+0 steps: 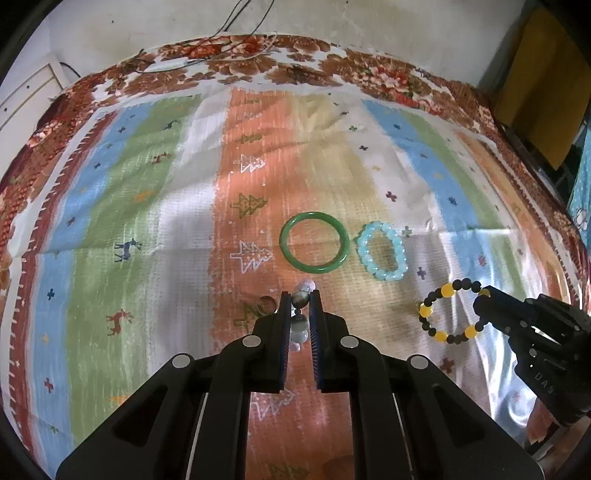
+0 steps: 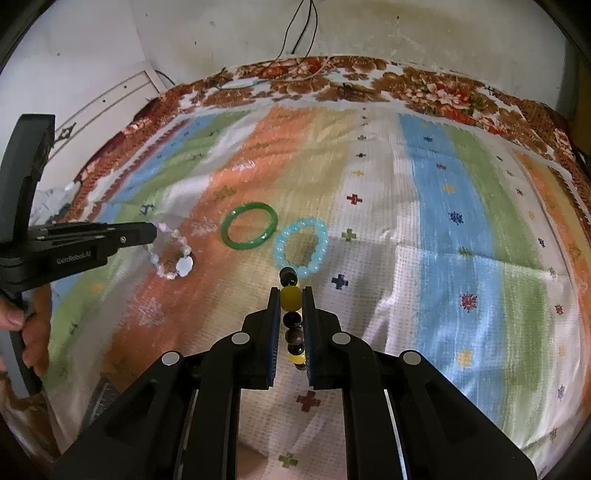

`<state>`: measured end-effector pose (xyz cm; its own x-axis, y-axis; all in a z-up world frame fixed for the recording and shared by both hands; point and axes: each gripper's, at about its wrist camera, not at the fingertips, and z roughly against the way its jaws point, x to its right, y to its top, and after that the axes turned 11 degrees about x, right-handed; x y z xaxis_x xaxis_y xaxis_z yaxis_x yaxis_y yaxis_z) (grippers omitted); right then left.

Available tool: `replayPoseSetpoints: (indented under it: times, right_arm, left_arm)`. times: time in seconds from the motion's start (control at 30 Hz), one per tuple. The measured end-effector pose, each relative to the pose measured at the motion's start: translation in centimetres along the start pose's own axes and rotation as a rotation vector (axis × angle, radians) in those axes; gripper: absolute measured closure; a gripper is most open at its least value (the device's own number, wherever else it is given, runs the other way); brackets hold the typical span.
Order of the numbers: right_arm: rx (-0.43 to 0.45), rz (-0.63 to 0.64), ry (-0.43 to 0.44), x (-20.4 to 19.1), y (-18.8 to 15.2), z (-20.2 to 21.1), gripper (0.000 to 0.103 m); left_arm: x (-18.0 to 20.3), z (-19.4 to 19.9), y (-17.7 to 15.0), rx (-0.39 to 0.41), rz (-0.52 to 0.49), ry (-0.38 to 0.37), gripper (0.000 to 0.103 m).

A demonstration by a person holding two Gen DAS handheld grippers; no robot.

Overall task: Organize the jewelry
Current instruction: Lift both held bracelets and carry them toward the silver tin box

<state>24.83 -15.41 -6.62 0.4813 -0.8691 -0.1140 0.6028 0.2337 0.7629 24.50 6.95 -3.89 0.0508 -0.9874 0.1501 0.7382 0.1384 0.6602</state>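
Note:
A green bangle (image 1: 313,242) (image 2: 249,229) and a light blue bead bracelet (image 1: 380,251) (image 2: 301,247) lie side by side on the striped cloth (image 1: 166,221). My left gripper (image 1: 300,299) is shut on a pale bead bracelet with flower charms (image 2: 170,254), left of the bangle. My right gripper (image 2: 291,295) is shut on a black-and-yellow bead bracelet (image 1: 448,312) (image 2: 291,317), right of the blue bracelet. The right gripper also shows in the left wrist view (image 1: 484,299), and the left gripper in the right wrist view (image 2: 155,230).
The striped cloth lies on a floral bedspread (image 1: 258,55) against a white wall. Thin black cables (image 2: 299,29) hang at the back. A yellow-brown object (image 1: 546,85) stands at the far right. A hand (image 2: 26,325) holds the left gripper's handle.

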Motion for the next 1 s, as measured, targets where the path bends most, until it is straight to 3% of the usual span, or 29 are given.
replayPoseSetpoints:
  times: [1.0]
  right_arm:
    - [0.157, 0.029, 0.047, -2.1, -0.4, 6.8, 0.091]
  left_arm:
    - [3.0, 7.7, -2.0, 0.147, -0.006, -0.082, 0.094]
